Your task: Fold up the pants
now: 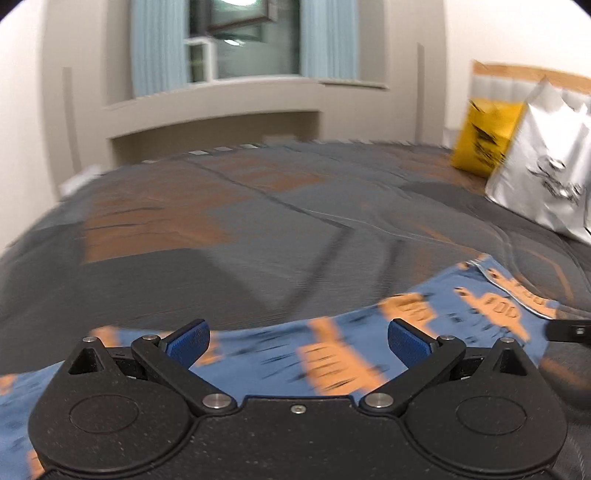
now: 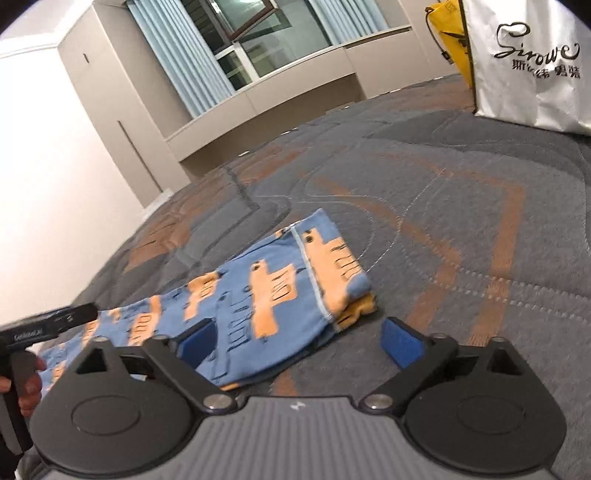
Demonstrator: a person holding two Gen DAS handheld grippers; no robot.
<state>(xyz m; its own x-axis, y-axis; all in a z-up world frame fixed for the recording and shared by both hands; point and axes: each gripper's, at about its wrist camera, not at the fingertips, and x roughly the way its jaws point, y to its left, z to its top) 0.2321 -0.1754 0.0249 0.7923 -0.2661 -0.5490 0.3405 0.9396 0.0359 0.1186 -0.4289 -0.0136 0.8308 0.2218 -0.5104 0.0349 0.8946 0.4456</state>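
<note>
The pants [image 2: 266,295] lie on a bed cover [image 2: 443,221] with grey and orange pattern, in the lower middle of the right wrist view; they are blue with orange truck prints, and they look folded, with the layers stacked at the end toward the right of the frame. In the left wrist view the same pants [image 1: 332,354] cross the lower part of the frame, blurred. The left gripper [image 1: 298,341] has its jaws spread wide, the blue pads [image 1: 188,341] hang above the cloth and nothing is clasped between them. The right gripper [image 2: 301,341] also stands released: its jaws are wide apart, one pad is over the edge of the pants, the other over the bare cover, and they grasp nothing. At the lower left edge of the right wrist view a hand [image 2: 31,386] holds the handle of the other tool. A white bag [image 2: 528,62] with dark lettering stands at the upper right, with a yellow bag [image 2: 448,33] just behind it. A window [image 2: 266,40] with light blue curtains [image 2: 184,62] fills the top of the frame.
</note>
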